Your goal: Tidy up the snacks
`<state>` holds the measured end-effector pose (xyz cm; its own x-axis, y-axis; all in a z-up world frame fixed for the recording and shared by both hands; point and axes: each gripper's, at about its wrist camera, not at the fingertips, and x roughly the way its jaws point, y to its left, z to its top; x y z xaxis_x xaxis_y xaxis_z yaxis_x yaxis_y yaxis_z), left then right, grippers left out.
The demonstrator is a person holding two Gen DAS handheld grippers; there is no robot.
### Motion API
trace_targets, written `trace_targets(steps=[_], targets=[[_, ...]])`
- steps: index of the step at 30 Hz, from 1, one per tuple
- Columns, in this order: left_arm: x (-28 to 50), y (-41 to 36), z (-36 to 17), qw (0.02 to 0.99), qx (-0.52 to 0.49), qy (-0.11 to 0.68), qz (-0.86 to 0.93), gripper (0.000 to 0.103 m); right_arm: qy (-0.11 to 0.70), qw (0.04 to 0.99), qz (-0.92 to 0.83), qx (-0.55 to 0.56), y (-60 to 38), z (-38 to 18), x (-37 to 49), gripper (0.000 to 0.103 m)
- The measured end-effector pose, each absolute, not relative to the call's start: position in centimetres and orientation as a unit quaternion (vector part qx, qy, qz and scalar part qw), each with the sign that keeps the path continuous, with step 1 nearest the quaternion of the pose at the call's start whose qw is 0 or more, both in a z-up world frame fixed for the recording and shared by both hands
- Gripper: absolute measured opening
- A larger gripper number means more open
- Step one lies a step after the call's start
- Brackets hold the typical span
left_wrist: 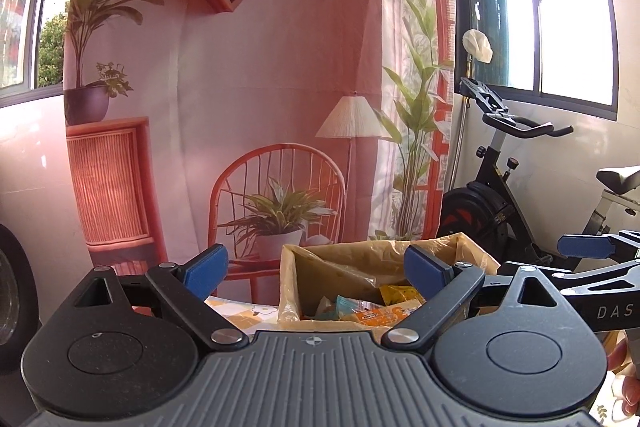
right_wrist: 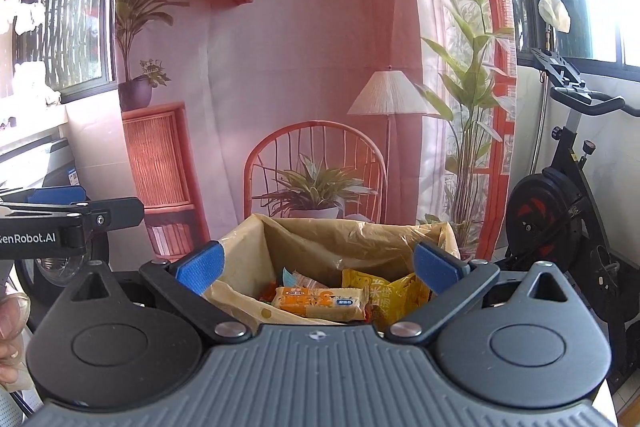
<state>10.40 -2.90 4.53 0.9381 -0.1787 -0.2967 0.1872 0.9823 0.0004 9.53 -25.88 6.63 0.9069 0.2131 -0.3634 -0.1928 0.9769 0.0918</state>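
A box lined with a yellowish plastic bag (left_wrist: 294, 269) (right_wrist: 244, 247) stands just ahead of both grippers. Several snack packs lie inside it: an orange biscuit pack (right_wrist: 320, 303) (left_wrist: 378, 315) on top, a yellow bag (right_wrist: 370, 287) (left_wrist: 400, 293) behind it, and a light-blue packet (left_wrist: 344, 305). My left gripper (left_wrist: 316, 267) is open above the box's near left side with nothing between its blue pads. My right gripper (right_wrist: 319, 265) is open over the box's near edge, also holding nothing. Each gripper appears at the edge of the other's view: the right gripper (left_wrist: 588, 247), the left gripper (right_wrist: 60, 195).
The box rests on a table with a yellow patterned cloth (left_wrist: 240, 311). A printed backdrop (left_wrist: 256, 99) hangs behind it. An exercise bike (right_wrist: 560, 211) stands to the right. A person's fingers (right_wrist: 10, 323) (left_wrist: 630, 387) show at the frame edges.
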Motion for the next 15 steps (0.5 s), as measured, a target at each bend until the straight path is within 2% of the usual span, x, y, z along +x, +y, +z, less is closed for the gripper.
trace_targets(steps=[15], targets=[[10.36,-2.74,4.63,0.985,0.016,0.152,-0.078,0.096,0.187,0.977,0.104,0.028,-25.84,6.53,9.13,0.103]])
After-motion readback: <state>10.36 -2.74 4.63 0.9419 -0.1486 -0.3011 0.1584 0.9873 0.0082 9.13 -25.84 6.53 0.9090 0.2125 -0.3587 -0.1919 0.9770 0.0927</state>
